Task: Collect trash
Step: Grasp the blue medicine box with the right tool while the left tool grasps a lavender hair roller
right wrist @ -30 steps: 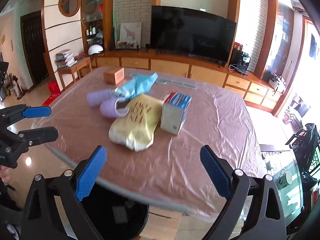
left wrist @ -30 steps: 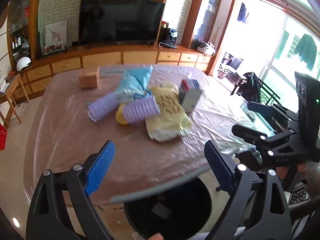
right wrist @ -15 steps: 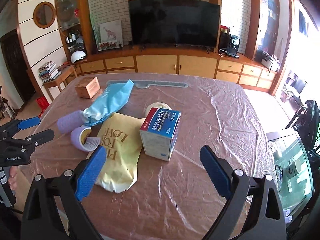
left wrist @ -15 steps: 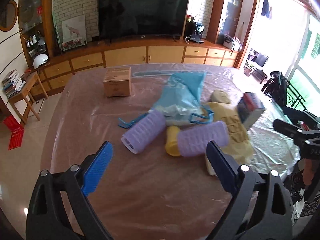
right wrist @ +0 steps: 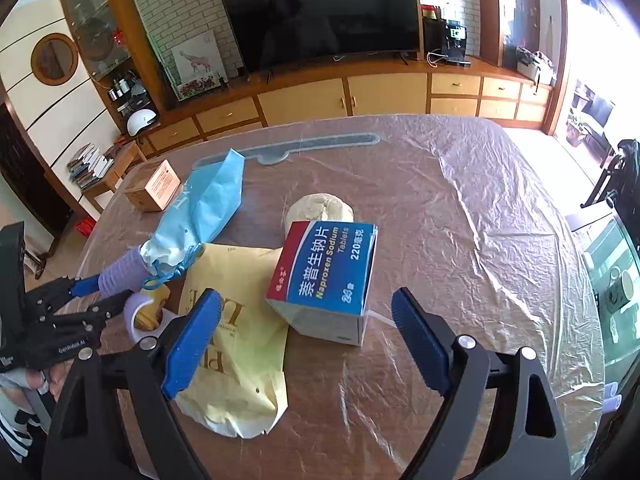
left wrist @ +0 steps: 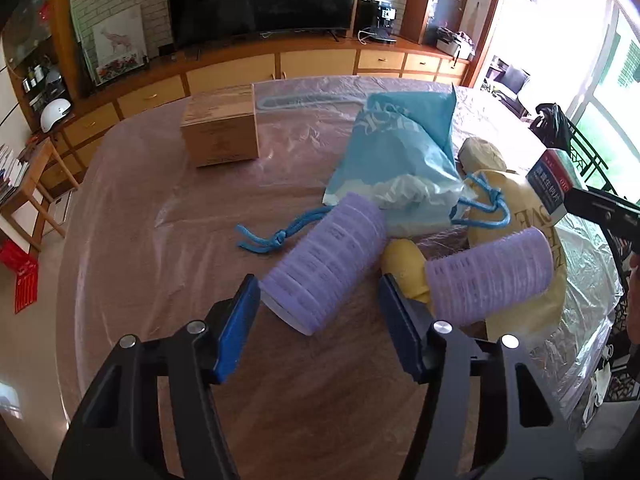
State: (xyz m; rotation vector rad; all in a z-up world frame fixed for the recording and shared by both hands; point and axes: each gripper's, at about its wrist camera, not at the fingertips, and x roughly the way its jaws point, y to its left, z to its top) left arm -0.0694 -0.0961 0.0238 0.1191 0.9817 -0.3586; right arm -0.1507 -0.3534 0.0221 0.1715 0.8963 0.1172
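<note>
1. Left gripper (left wrist: 316, 312), jaws wide, framing the near end of a purple hair roller (left wrist: 324, 268) lying on the worktop (left wrist: 160, 216); nothing held.
2. Right gripper (right wrist: 304, 328), equally wide, empty, just short of the medicine box (right wrist: 326, 280).
3. Roller probably light, hollow, bristly, non-slip; best pinched across its barrel.
4. Box likely thin card, crushable; best taken across flat sides, gently.
5. Farther back: yellow paper bag (right wrist: 236, 344) under box, soft blue bag (left wrist: 400, 160), cardboard box (left wrist: 220, 128).

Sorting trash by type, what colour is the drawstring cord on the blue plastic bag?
Blue drawstring cord, knotted; the left wrist view shows it best.
</note>
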